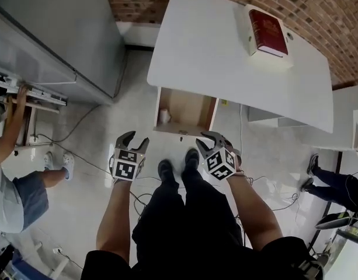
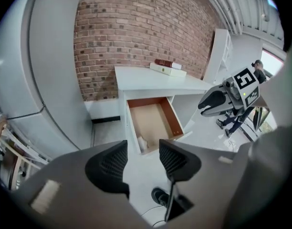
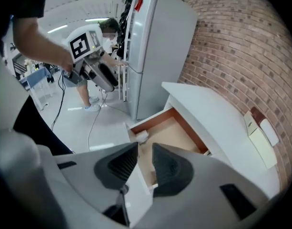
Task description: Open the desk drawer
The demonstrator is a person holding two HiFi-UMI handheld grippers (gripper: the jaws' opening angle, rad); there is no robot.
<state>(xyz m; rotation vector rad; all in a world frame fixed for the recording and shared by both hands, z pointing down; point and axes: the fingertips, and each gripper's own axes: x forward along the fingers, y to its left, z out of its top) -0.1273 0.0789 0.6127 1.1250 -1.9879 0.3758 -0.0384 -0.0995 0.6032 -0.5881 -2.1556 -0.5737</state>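
A: Where does the drawer (image 1: 187, 105) sit?
B: Out from under the desk's (image 1: 214, 51) near edge, an object (image 1: 164, 116) at its left side.
A: The book (image 1: 268, 31)?
B: On the desk, far right. The fridge (image 1: 68, 28) stands left of the desk.

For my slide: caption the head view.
Drawer open under white desk; left hand-held gripper and right hand-held gripper both open, empty.

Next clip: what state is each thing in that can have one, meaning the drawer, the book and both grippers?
desk drawer: pulled open, small white object inside.
red book: closed, lying flat on a white box on the desk.
left gripper: jaws apart, nothing between them.
right gripper: jaws apart with a narrower gap, nothing between them.
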